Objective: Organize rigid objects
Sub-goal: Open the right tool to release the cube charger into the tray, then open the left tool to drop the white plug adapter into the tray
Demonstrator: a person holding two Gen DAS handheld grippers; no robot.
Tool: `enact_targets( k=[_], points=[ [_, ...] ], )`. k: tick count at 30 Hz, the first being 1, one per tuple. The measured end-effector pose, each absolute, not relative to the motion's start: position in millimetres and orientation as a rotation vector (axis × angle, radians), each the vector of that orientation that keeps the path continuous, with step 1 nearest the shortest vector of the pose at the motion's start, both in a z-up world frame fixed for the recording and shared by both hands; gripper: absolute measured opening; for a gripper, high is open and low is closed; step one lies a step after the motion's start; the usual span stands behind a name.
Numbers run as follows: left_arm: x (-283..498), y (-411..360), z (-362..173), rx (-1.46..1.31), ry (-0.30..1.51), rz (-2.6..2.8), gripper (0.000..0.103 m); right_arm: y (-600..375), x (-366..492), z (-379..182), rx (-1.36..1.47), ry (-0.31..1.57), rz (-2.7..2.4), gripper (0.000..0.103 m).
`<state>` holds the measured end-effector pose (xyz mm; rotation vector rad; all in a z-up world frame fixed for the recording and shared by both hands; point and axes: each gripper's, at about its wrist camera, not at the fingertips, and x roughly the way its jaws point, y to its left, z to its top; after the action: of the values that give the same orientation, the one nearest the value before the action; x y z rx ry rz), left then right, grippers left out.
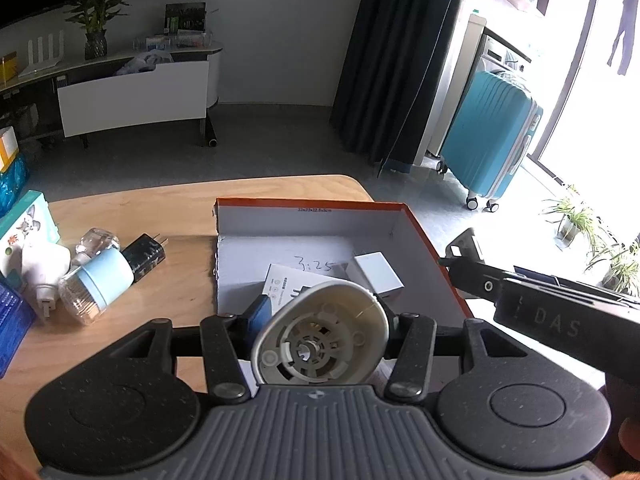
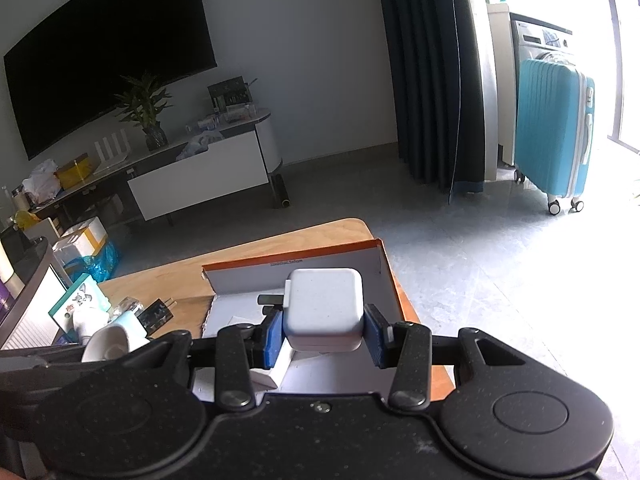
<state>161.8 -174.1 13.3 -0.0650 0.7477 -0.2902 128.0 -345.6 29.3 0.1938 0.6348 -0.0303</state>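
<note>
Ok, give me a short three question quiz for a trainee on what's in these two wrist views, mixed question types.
1. True or false: the left tool holds a white oval housing.
2. What does the right tool grip? A) black plug B) white square charger C) clear jar
3. Fill in: both held items hang over the orange-edged ____.

Key: 1 true. 2 B, the white square charger. 3 box; the black plug and blue-banded clear jar lie on the wooden table beside it.
</note>
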Motion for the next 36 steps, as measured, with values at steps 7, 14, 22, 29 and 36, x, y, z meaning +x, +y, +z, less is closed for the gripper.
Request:
enact_targets(
  k=[7, 14, 22, 29, 36],
  points=[
    [179, -178, 7, -0.072, 0.772, -0.292, 0.052, -348, 150, 24, 0.186, 0.659, -0.031, 0.051],
    [197, -181, 6, -0.07, 0.776, -0.285, 0.052, -350, 187, 14, 0.169, 0.691, -0.046, 0.051],
    [224, -182, 4, -0.099, 0.781, -0.257, 0.052, -354, 213, 7, 0.167, 0.655, -0.073, 0.053],
    [246, -187, 7, -0.128, 0.775, -0.261, 0.052, -365, 181, 20, 0.173, 0.573, -0.099, 0.056],
    [255, -199, 9, -0.147, 0.731, -0.303, 0.084, -367, 152, 31, 0.172, 0.543, -0.087, 0.057]
  ],
)
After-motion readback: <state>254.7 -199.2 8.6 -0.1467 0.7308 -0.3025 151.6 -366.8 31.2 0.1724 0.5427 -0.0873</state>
